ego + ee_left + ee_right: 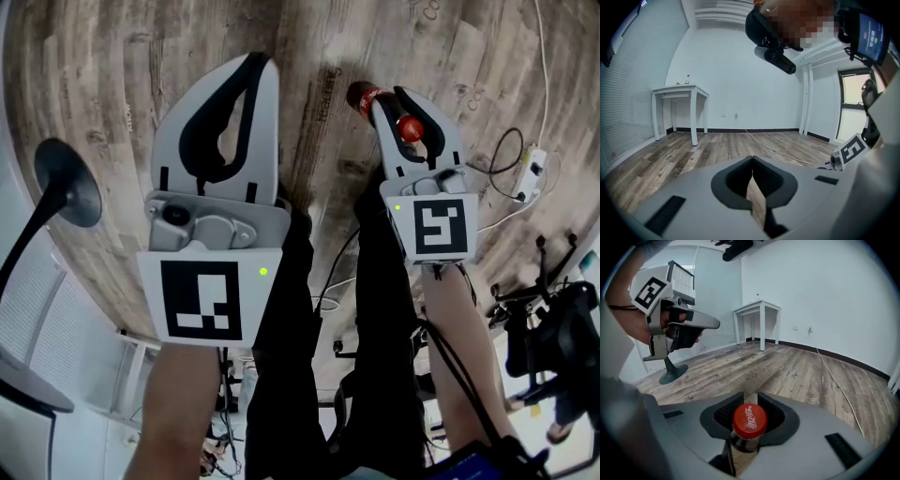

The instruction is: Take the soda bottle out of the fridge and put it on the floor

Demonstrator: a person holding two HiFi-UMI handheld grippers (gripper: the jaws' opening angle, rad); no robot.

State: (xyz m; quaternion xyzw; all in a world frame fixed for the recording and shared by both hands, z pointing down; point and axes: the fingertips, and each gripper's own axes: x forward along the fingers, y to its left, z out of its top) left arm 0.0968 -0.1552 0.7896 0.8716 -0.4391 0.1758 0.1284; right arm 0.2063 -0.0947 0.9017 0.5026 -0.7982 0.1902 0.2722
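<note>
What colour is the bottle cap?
Red with white writing; the right gripper view shows the cap best.

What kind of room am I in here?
Probably a sparsely furnished office or test room: wood-look plank floor, one white table by plain white walls, a loose cable across the floor.

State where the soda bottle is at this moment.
The soda bottle is held at its neck by the right gripper, at the head view's right, over the wooden floor.
</note>
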